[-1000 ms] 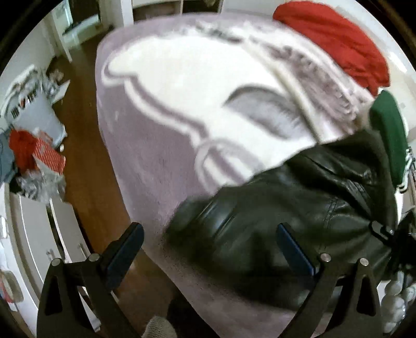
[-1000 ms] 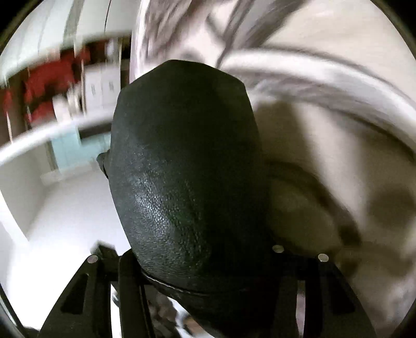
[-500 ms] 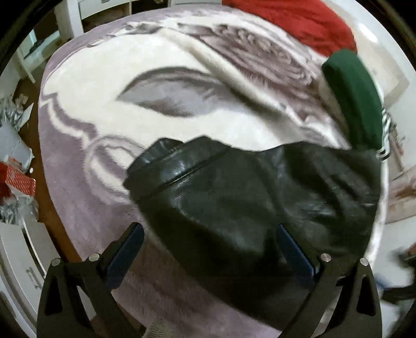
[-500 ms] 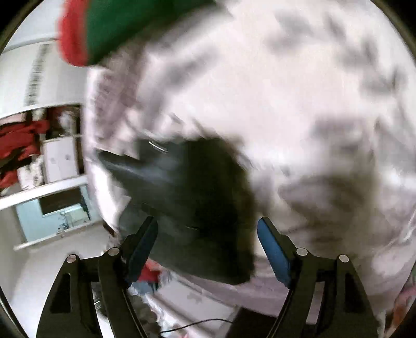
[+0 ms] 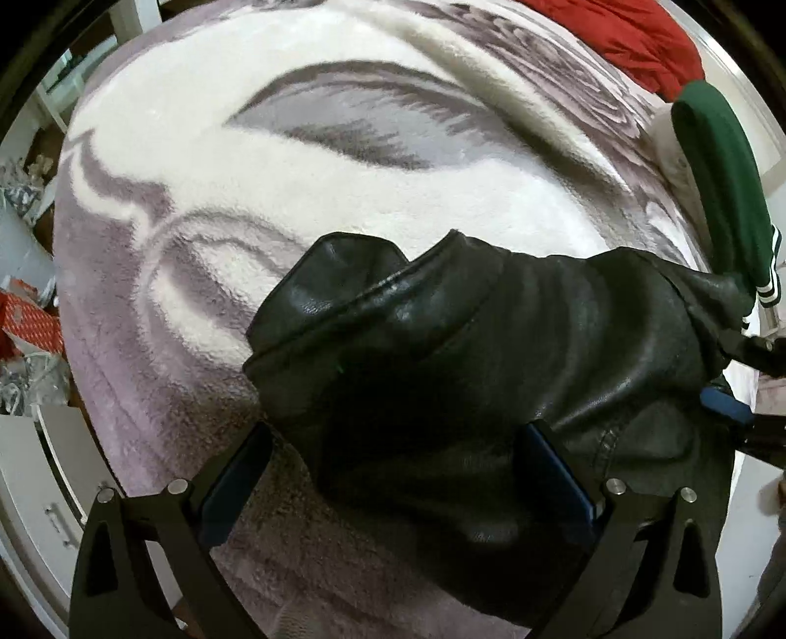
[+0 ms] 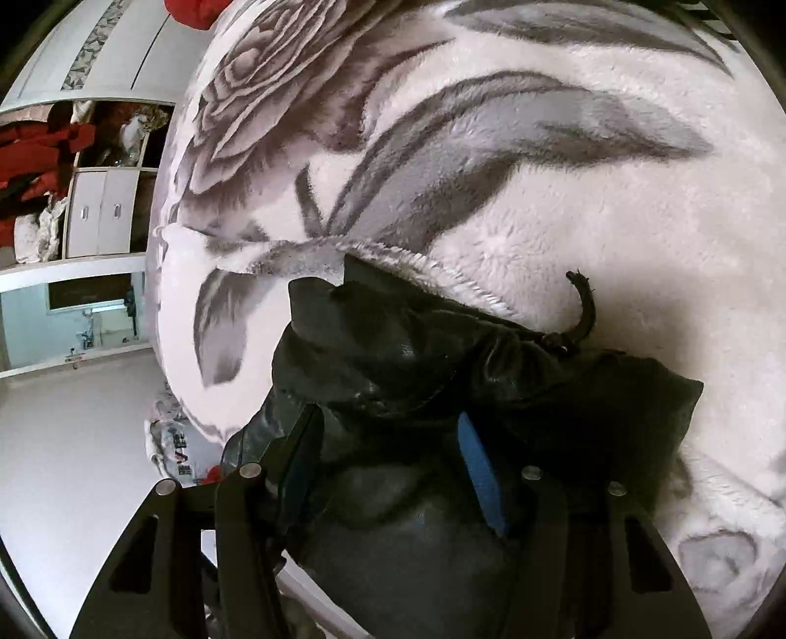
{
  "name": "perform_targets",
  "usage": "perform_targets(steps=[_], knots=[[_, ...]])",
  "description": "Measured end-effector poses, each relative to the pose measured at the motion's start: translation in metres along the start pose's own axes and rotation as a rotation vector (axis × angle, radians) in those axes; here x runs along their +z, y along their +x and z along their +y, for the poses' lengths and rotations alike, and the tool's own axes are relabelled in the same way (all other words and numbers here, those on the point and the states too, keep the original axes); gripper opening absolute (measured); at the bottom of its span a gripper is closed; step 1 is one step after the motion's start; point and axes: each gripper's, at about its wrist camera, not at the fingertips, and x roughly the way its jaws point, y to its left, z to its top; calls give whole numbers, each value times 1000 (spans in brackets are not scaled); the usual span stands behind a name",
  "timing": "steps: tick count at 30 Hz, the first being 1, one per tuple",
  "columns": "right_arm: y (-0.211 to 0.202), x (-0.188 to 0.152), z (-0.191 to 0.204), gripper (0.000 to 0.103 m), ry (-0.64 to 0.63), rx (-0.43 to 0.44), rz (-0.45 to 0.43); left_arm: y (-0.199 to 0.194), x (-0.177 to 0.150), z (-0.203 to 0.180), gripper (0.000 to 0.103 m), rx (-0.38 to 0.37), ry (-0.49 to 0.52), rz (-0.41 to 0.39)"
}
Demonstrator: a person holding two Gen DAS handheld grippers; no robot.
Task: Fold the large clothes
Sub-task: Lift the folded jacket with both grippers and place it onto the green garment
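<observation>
the black leather jacket [image 5: 442, 373] lies bunched on a fluffy white-and-grey floral blanket [image 5: 275, 162] that covers the bed, near the blanket's edge closest to both cameras. in the left wrist view the left hand-held gripper [image 5: 393, 472] stands with its blue-padded fingers [image 5: 231, 486] wide apart; the jacket's dark bulk lies between and under them, and the right-side pad sits against the leather, but nothing is pinched. the jacket's collar end points toward the blanket's middle, with creases running across the body.

in the right wrist view the right hand-held gripper [image 6: 393, 467] has its fingers drawn in around a thick fold of the jacket [image 6: 442, 373]; the blue pad [image 6: 479, 472] presses into the leather and the other finger is against it on the far side, so it looks clamped on the jacket. a short black strap [image 6: 582, 304] curls up from the jacket onto the blanket [image 6: 540, 172].

at the far edge of the bed lie a red garment [image 5: 624, 34] and a green garment with white stripes at its cuff [image 5: 727, 172], the green one just beside the jacket's far end. white cabinets [image 6: 98, 216] stand beyond the bed.
</observation>
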Motion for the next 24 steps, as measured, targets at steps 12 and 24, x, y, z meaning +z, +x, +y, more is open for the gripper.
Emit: perform_targets(steps=[12, 24], knots=[[-27, -95, -100, 83, 132, 168, 78, -35, -64, 47, 103, -290, -277, 81], [85, -69, -108, 86, 176, 545, 139, 14, -39, 34, 90, -570, -381, -12]])
